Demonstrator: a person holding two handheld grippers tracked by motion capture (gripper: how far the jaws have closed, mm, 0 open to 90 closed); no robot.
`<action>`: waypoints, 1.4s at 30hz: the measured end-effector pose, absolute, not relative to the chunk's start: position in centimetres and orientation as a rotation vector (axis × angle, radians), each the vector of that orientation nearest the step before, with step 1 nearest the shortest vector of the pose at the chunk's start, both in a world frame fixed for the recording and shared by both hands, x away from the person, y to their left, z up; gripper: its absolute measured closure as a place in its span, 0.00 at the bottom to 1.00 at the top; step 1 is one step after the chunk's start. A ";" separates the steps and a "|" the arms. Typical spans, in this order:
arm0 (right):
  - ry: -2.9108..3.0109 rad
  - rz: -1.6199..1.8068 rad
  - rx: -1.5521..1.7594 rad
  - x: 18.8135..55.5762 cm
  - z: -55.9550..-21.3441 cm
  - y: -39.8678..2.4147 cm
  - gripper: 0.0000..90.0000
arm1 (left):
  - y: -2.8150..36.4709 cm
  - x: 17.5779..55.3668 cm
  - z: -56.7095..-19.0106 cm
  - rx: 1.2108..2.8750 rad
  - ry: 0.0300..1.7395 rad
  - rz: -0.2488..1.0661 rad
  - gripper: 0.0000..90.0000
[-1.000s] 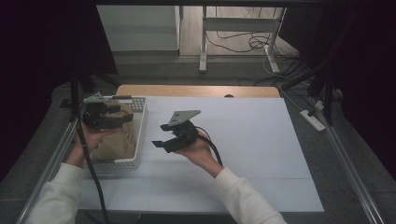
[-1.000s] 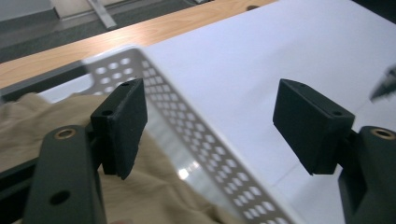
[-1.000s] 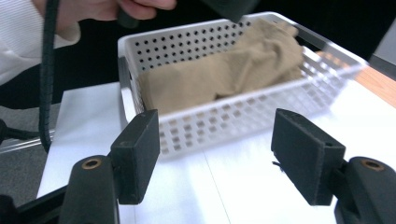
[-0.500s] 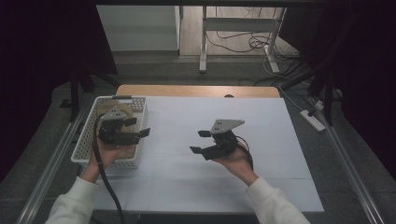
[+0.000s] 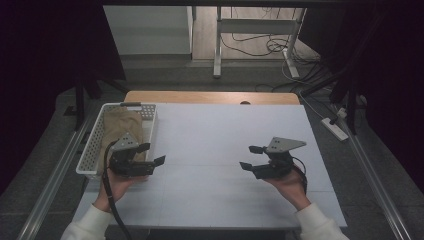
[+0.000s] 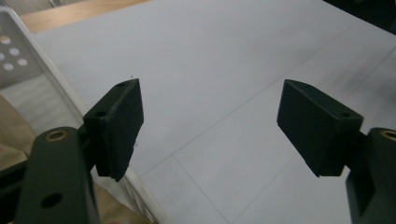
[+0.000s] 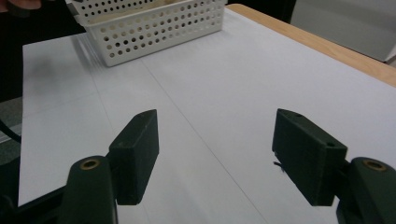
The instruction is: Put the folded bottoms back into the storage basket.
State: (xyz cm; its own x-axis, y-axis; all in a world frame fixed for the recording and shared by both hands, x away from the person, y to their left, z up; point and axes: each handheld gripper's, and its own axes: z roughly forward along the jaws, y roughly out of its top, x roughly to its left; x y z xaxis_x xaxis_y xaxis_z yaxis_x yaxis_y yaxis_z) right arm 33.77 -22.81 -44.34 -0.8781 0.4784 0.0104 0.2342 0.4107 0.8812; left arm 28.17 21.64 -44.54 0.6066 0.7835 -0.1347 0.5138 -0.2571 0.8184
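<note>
Tan cloth (image 5: 122, 127) seen folded inside white perforated basket (image 5: 92, 145) at left edge of white table (image 5: 225, 125), touched by nothing. Differs from a second ago: then both grippers close together at the basket, the left one over basket and cloth; now drawn back and well apart. Finds left gripper (image 5: 152, 154) just beside basket's near right corner, jaws spread with bare tabletop between them, having just been opening further. Finds right gripper (image 5: 249, 157) far over on right half of table, jaws likewise parted and gripping nothing. Confirms same from left gripper view, with basket wall (image 6: 14, 56) at its edge, and from right gripper view, with basket (image 7: 159, 28) well ahead. Reads as placing done: cloth deposited and released, hands retreating to rest. Leaves probably nothing more to do here.
</note>
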 end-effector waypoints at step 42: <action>2.438 1.371 0.682 31.9 -47.0 -27.8 0.33 | 20.9 26.9 -45.8 1.972 1.014 0.348 0.24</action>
State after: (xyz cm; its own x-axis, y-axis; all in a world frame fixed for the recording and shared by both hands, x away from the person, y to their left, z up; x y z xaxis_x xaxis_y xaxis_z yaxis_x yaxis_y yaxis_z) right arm 31.90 -27.77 -46.95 -0.8556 0.5176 0.0021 0.2706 0.4439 0.8543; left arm 26.94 20.95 -45.81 0.6294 0.7658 -0.1318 0.5237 -0.2927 0.8000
